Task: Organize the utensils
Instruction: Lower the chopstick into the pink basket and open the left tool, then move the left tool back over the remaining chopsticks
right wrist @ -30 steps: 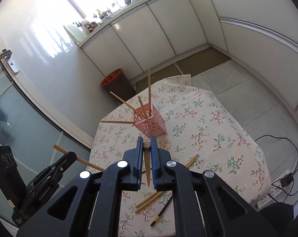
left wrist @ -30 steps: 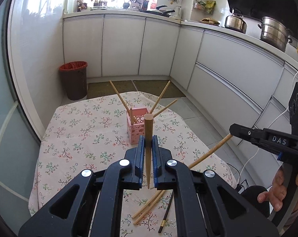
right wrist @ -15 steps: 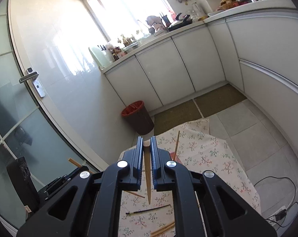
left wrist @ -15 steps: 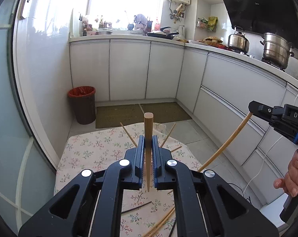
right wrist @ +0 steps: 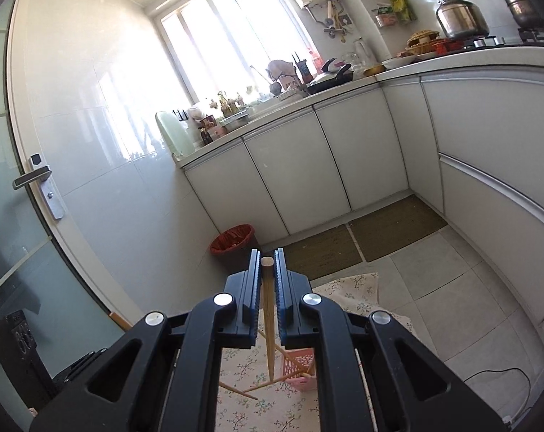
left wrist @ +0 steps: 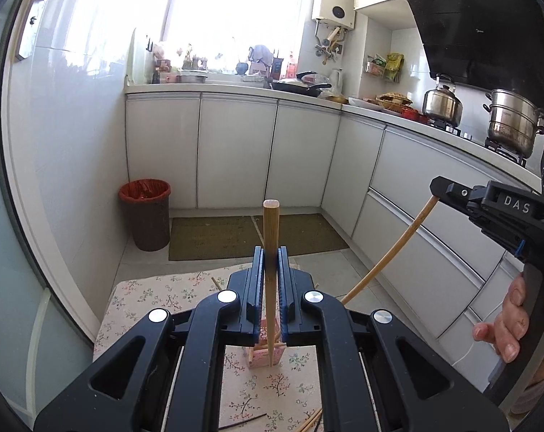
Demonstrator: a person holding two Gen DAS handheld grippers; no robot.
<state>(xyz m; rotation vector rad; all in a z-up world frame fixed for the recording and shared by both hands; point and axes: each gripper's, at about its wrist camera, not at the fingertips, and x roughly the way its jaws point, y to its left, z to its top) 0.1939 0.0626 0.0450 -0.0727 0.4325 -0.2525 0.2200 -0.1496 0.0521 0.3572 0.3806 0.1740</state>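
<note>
My left gripper [left wrist: 271,264] is shut on a bamboo chopstick [left wrist: 271,230] held upright, its lower tip over the pink utensil holder [left wrist: 265,355] on the floral tablecloth [left wrist: 156,298]. My right gripper [right wrist: 268,270] is shut on another bamboo chopstick [right wrist: 268,327], held upright, its tip just left of the pink holder [right wrist: 302,369], which has several chopsticks leaning in it. In the left wrist view the right gripper [left wrist: 495,205] shows at right with its chopstick [left wrist: 391,252] slanting down.
Loose chopsticks [left wrist: 310,423] and a dark one [left wrist: 241,423] lie on the cloth near the front. A red-lined bin [left wrist: 146,214] stands by the white cabinets [left wrist: 236,151]. Pots [left wrist: 509,122] sit on the counter. A glass door [right wrist: 9,252] is at left.
Both grippers have tilted up and come in over the table. The pink holder now lies low between each gripper's fingers, with the chopstick tips close to it.
</note>
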